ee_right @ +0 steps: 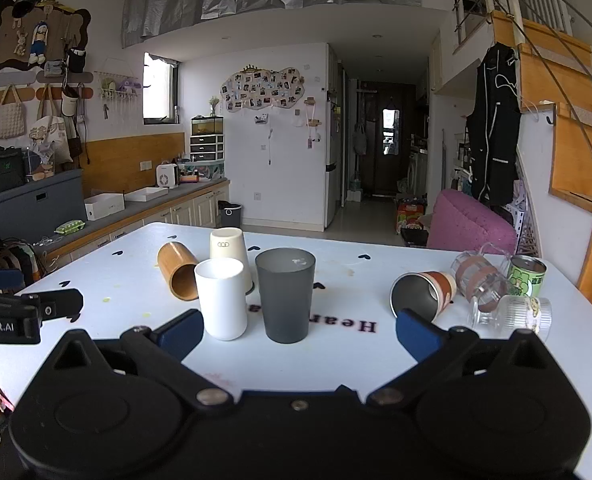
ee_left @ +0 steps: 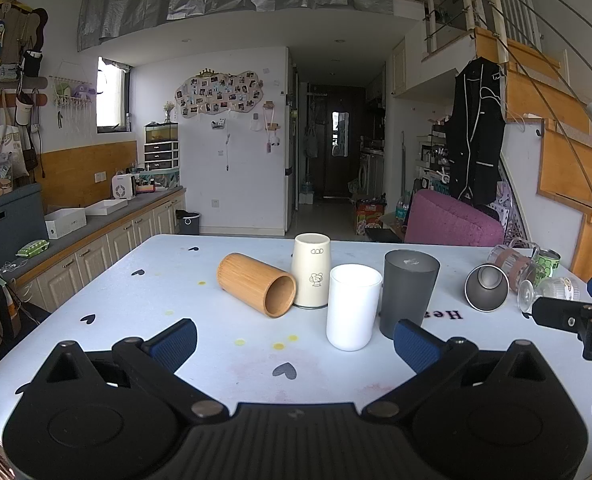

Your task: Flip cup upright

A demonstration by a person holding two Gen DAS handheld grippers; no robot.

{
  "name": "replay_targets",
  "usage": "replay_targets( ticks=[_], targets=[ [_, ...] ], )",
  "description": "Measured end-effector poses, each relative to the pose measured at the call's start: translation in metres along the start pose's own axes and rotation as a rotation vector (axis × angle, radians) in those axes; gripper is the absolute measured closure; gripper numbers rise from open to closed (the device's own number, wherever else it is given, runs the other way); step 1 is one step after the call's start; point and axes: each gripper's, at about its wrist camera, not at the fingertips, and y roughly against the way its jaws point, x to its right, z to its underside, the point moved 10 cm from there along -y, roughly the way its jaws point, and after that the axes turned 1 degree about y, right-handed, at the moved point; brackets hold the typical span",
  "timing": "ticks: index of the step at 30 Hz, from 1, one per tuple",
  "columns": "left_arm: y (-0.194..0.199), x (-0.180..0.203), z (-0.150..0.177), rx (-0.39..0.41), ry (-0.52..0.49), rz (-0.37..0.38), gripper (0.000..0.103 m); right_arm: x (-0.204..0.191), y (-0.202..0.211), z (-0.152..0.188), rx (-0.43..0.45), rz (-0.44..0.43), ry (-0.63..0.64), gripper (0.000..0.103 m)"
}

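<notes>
Left gripper (ee_left: pixel 295 340): hovered low over the near edge of the counter (ee_left: pixel 156 280), jaws spread wide and empty, aimed at the cluster of cups.
Bamboo cup (ee_left: pixel 258 289): lay on its side at the left of the cluster, mouth toward the near right, its rim touching or just beside the cream cup; one of several cups not upright, and probably the left gripper's natural target.
Cream cup (ee_left: pixel 311 270): stood mouth-down behind the others, so it also appeared to need turning.
White cup (ee_left: pixel 353 306): stood nearest, apparently mouth-up, close to the line between the left gripper and the bamboo cup.
Grey cup (ee_left: pixel 409 292): stood just right of the white one; whether it was upright or inverted I could not tell.
Right gripper (ee_right: pixel 299 332): jaws likewise wide apart and holding nothing, pointed between the grey cup and the steel cup.
Steel cup (ee_right: pixel 421 293): lay on its side to the right, mouth toward the camera, well apart from the cluster.
Glass cups (ee_right: pixel 491 292): two lay tipped at the far right beside a green can (ee_right: pixel 527 276).
How to do it well: which cup was meant was not settled; I judged a fallen one. Approach it from the side clear of its neighbours, close across the body near the middle, lift before rotating so the rim clears the counter, then set the base down flat.
Risk: round sides could roll; the white cup could be knocked.
</notes>
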Motion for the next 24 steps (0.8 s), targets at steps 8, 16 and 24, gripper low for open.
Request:
replay_targets(
  ticks=[8, 16, 24],
  targets=[
    [0.0, 0.0001, 0.0, 0.0, 0.0, 0.0, 0.0, -0.0004, 0.0001, 0.0002, 0.0, 0.0, 0.0, 0.0],
    [0.0001, -0.0004, -0.0003, 0.002, 0.0, 0.0, 0.0, -0.0006, 0.0003, 0.0004, 0.001, -0.001, 0.0, 0.0],
    [0.0002, -0.0003, -0.0003, 0.002, 0.0, 0.001, 0.0, 0.0011, 0.001, 0.0009, 0.002, -0.001, 0.0, 0.0]
  ],
)
